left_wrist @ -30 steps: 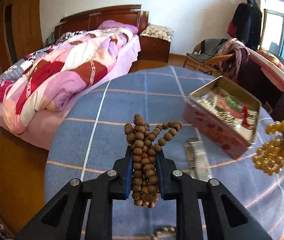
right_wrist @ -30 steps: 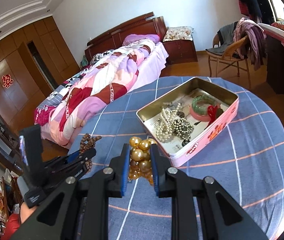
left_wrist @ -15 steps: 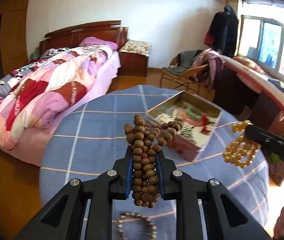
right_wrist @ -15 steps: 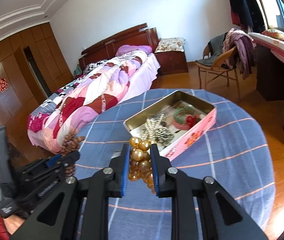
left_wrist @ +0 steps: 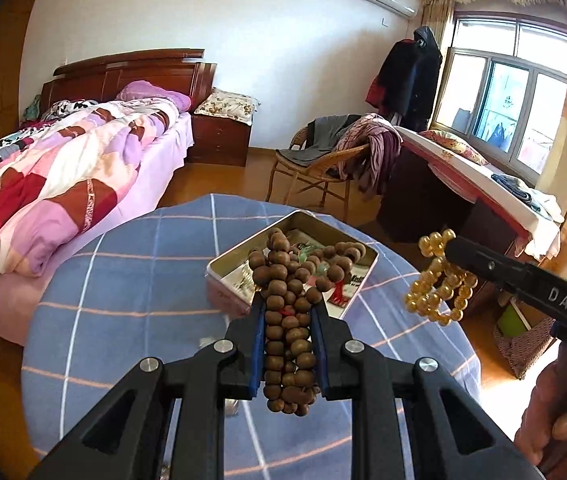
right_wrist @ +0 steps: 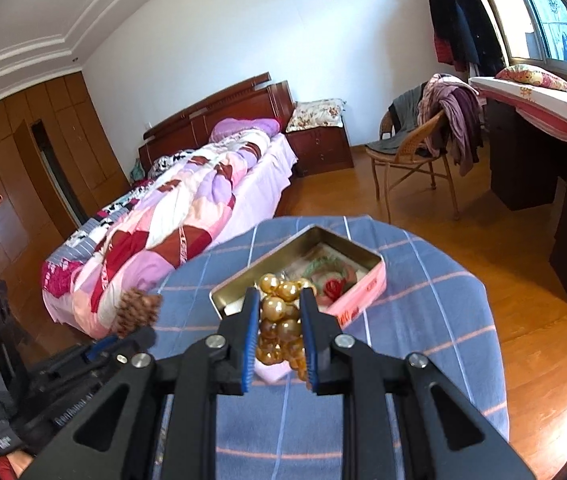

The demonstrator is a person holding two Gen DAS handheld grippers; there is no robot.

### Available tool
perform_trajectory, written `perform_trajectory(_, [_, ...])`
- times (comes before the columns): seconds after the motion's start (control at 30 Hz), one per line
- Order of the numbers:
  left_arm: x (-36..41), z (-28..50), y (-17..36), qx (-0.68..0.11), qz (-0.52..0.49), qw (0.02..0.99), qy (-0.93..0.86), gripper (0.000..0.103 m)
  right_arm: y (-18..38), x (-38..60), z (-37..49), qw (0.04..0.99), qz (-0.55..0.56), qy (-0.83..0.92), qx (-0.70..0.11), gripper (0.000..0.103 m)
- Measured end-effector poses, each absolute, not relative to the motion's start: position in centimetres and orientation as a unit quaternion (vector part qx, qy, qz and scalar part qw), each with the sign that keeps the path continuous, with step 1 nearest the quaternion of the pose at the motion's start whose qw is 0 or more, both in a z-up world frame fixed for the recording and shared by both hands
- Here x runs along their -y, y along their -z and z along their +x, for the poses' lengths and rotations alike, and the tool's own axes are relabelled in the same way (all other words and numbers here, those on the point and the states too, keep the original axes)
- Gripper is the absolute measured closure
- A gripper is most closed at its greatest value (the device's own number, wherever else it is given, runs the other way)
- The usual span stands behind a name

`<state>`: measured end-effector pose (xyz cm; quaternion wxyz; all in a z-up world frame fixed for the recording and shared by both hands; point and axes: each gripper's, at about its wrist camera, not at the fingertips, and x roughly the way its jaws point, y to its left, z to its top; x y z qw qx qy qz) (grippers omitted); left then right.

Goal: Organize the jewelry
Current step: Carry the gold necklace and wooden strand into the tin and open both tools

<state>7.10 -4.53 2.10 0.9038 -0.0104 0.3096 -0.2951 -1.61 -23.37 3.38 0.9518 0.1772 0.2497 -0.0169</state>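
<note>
A: L wrist view first. Status?

B: Left hand-held gripper (left_wrist: pixel 287 320) closed down on a bunched brown wooden bead strand (left_wrist: pixel 287 320), fingers pinching mid-bunch, loose loops spilling above and below. Held up off the bench (left_wrist: pixel 123 300), lined up toward the open pink tin (left_wrist: pixel 223 280) beyond it. Tin contents partly hidden by the beads; something green and something red show.

A: Why gripped mid-bunch?

B: Judgement: keeps the whole strand gathered so nothing drags on the cloth. Right hand-held gripper (left_wrist: pixel 443 276) enters from the right, carrying a gold bead bracelet (left_wrist: pixel 435 296), also airborne, off to the tin's right.

A: R wrist view?

B: Fingers clamped on the gold bead bracelet (right_wrist: pixel 279 320), narrow gap filled by beads, some hanging below. Tin (right_wrist: pixel 363 292) directly ahead, lid off, on blue checked bench (right_wrist: pixel 443 320). Wooden beads (right_wrist: pixel 135 312) visible at left, blurred, clear of the tin.

A: Step in hand?

B: Judgement: both pcs staged for drop into tin; neither is in yet. Risk: dangling loops snagging the rim.
</note>
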Motion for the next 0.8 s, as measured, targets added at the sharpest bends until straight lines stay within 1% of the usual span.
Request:
perform_trajectory(0.2, [7.3,8.8,-2.4,-0.312,-0.001,0.905,0.29,0.083,-4.8,23.9,0.2,0.959,0.173,0.013,-0.226,0.08])
perform_trajectory(0.4, [9.5,10.1,-2.4,-0.306,0.014,0.907,0.288,0.083,-5.4,24.9,2.4,0.96,0.174,0.018,-0.22,0.08])
perform_trajectory(0.57, [11.1,12.0,-1.6,-0.32,0.013,0.904,0.283,0.083,-4.9,25.9,4.6,0.959,0.17,0.034,-0.224,0.08])
perform_trajectory(0.8, [12.9,14.2,0.0,-0.343,0.021,0.9,0.268,0.083,-2.9,27.0,7.4,0.952,0.165,0.053,-0.252,0.08])
